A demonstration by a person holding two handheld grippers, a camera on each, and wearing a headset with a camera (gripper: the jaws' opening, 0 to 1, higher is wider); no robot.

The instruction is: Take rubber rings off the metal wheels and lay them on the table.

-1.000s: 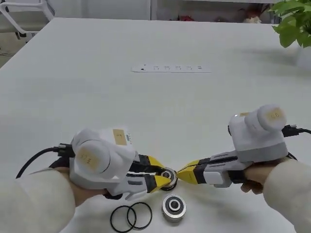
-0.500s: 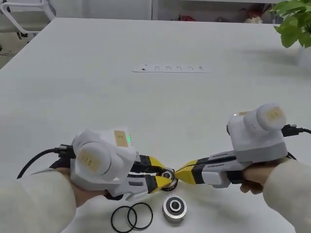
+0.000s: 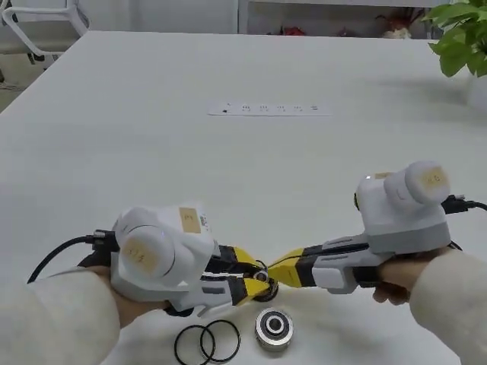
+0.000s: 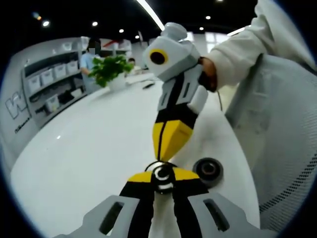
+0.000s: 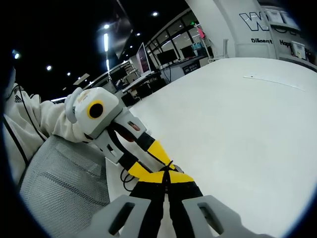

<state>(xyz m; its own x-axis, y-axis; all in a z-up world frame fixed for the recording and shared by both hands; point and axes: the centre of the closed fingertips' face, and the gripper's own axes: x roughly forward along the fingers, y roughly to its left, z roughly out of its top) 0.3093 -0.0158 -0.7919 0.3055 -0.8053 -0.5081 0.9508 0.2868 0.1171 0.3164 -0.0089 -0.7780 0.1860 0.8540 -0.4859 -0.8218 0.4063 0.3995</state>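
Wheel — rim hidden by left tongs.

A broad white worktop carries a flush white socket strip; a green leafy plant stands at its far corner. Ceiling strip lights glow above white wall shelves.

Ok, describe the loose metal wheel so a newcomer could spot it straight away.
Start at the near edge of the white table, just short of where the left gripper and right gripper meet tip to tip. The loose wheel lies flat there, two black rubber rings beside it on the left gripper's side. Unlike the other wheel, clamped in the left gripper, nothing holds it.
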